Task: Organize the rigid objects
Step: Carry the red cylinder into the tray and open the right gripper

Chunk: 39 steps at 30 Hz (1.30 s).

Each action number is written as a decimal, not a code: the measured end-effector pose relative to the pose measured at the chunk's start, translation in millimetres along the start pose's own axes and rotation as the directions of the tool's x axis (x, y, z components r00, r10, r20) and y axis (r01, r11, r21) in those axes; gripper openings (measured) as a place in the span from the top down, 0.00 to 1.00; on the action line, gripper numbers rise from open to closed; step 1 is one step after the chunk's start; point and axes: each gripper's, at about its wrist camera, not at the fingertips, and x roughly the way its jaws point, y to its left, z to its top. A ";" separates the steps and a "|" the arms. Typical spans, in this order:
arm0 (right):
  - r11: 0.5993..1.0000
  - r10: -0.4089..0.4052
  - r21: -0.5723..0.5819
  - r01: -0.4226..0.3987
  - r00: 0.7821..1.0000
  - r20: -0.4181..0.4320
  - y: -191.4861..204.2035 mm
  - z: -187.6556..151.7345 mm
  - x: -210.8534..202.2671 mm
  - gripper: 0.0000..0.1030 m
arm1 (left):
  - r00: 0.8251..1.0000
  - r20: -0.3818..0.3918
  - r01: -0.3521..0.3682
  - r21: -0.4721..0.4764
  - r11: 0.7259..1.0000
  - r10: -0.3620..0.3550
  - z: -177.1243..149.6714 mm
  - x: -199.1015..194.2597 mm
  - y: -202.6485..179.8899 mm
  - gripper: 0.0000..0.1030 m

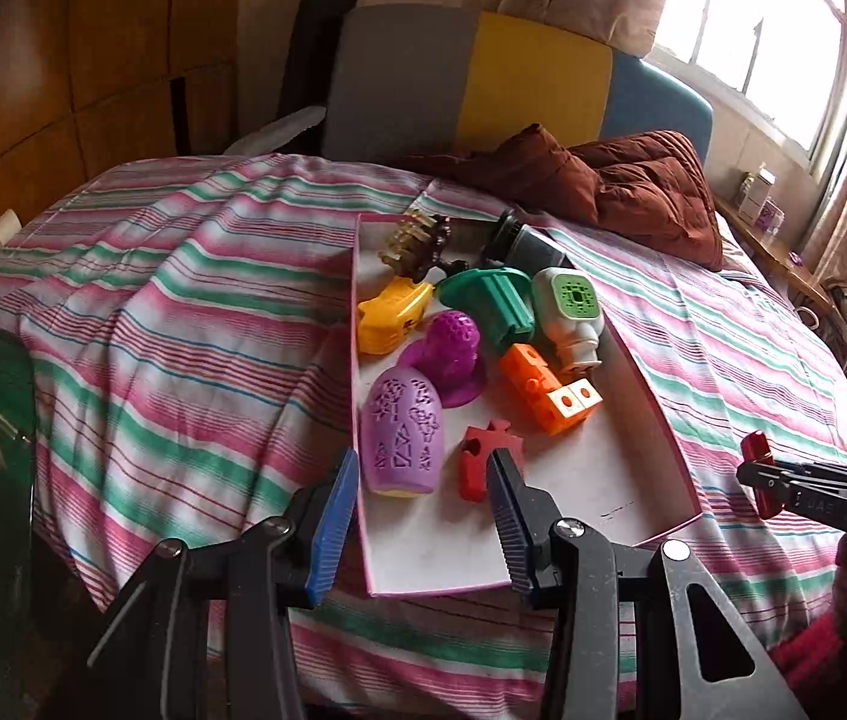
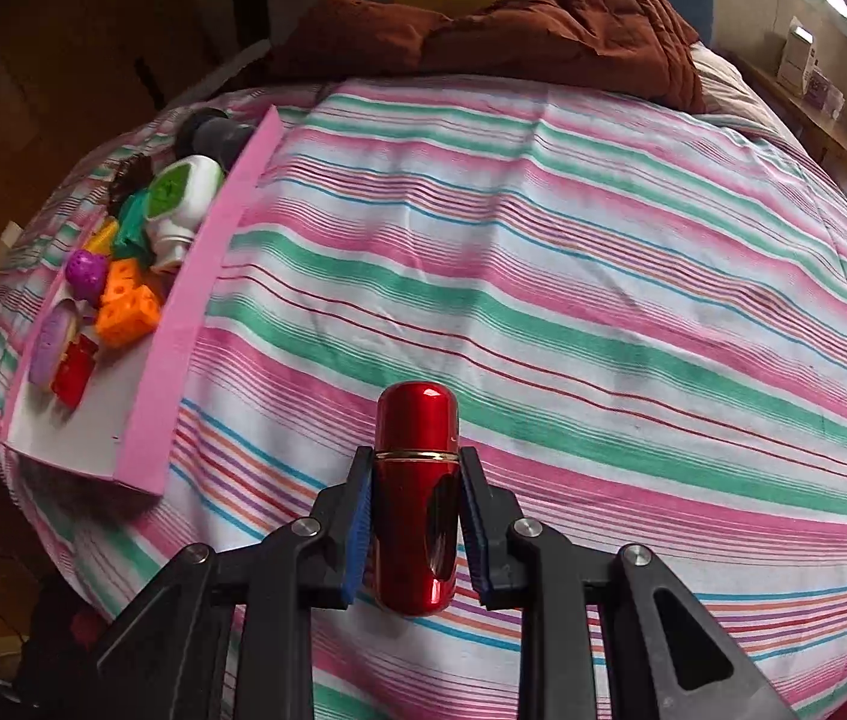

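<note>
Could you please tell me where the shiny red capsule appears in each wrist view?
Left wrist view: the shiny red capsule sits at the far right edge, held in the right tongs.
Right wrist view: the capsule is bottom centre, clamped between the tongs over the striped sheet.
Shared landmark: the pink-edged tray of toys.

The near end of the pink-rimmed tray (image 1: pixel 573 480) is lying bare, giving open room in front of the red block (image 1: pixel 483 462) and the lilac patterned piece (image 1: pixel 402 441). Farther back, toys are crowding the tray wall to wall. The striped bedsheet (image 2: pixel 543 276) is stretching unobstructed up to the brown quilt (image 2: pixel 543 24).
</note>
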 end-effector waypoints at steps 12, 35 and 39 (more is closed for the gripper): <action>0.919 0.239 -0.341 -0.198 0.967 0.084 119.6 35.0 -23.1 0.75 | 0.999 -0.007 -0.041 -0.067 0.997 0.041 -3.2 -0.9 28.6 0.56; 0.896 0.219 -0.386 -0.218 0.975 -0.042 151.6 31.0 30.9 0.71 | 0.996 0.033 -0.087 -0.036 0.996 0.088 0.6 -6.6 19.5 0.20; 0.927 0.225 -0.319 -0.199 0.973 0.047 142.5 25.8 9.2 0.66 | 0.993 0.055 -0.102 -0.038 0.994 0.104 2.3 -12.1 13.4 0.04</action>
